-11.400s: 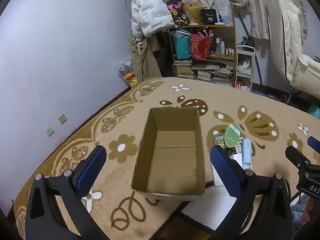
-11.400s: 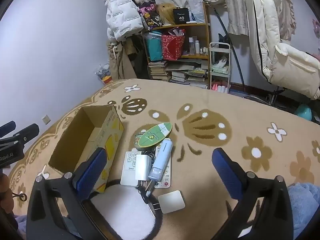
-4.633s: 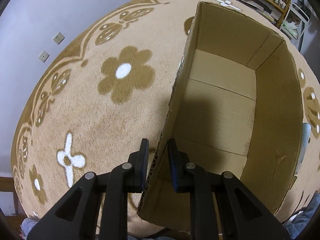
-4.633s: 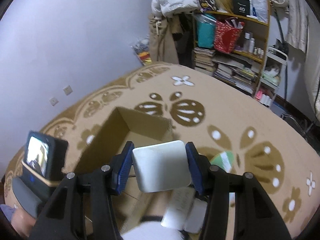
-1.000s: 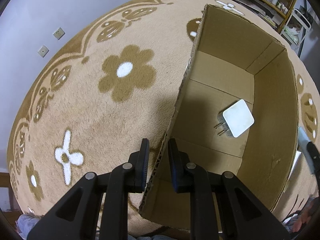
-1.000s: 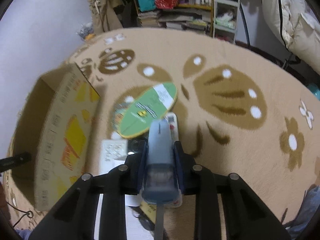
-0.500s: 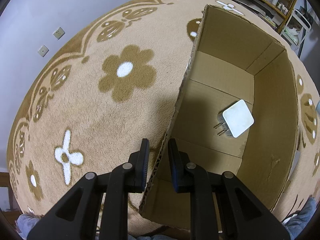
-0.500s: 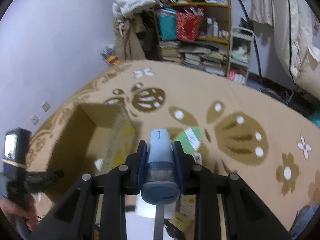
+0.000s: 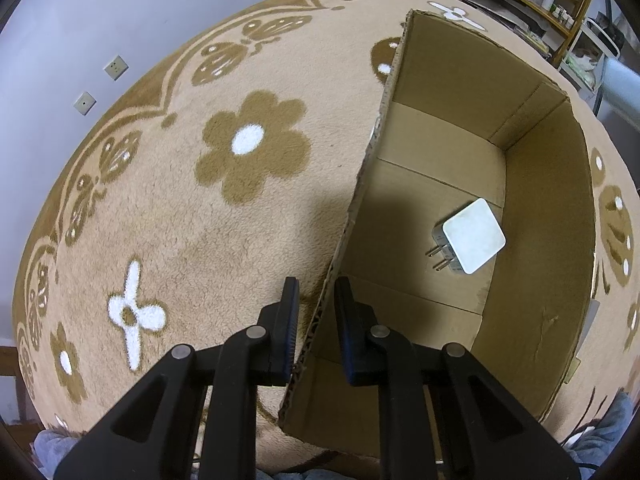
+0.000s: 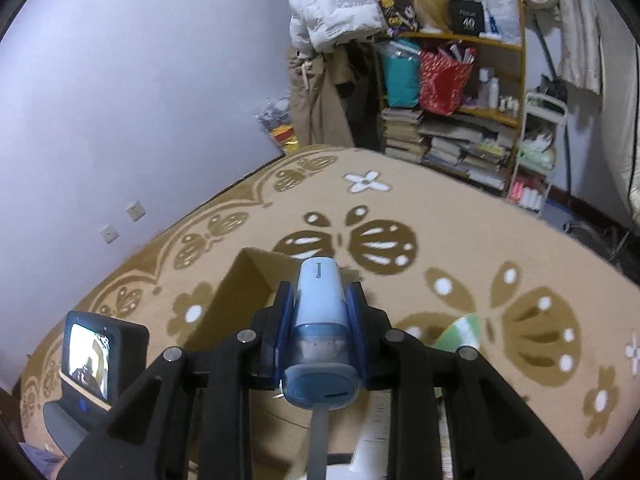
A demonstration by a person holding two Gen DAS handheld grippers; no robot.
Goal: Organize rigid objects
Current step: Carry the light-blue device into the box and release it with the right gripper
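The left gripper (image 9: 316, 320) pinches the box (image 9: 536, 216) wall at lower centre. The right gripper (image 10: 320, 320) clamps a blue device (image 10: 320, 312). Best lower it beside the charger (image 9: 472, 240), not onto it.

Flowered tan carpet (image 9: 168, 216), crowded wooden shelf (image 10: 460, 80), white puffer jacket (image 10: 332, 8), perhaps books (image 10: 404, 132) stacked below.

- Left gripper (image 9: 316, 312): pointed steeply down, jaws pinched onto the near side wall of the cardboard box (image 9: 540, 208), one blue pad outside, the other inside.
- Right gripper (image 10: 320, 320): angled down and forward, held above the carpet, jaws clamped on the sides of a light-blue cylindrical device (image 10: 320, 320) lying lengthwise between the pads, rounded tip forward.
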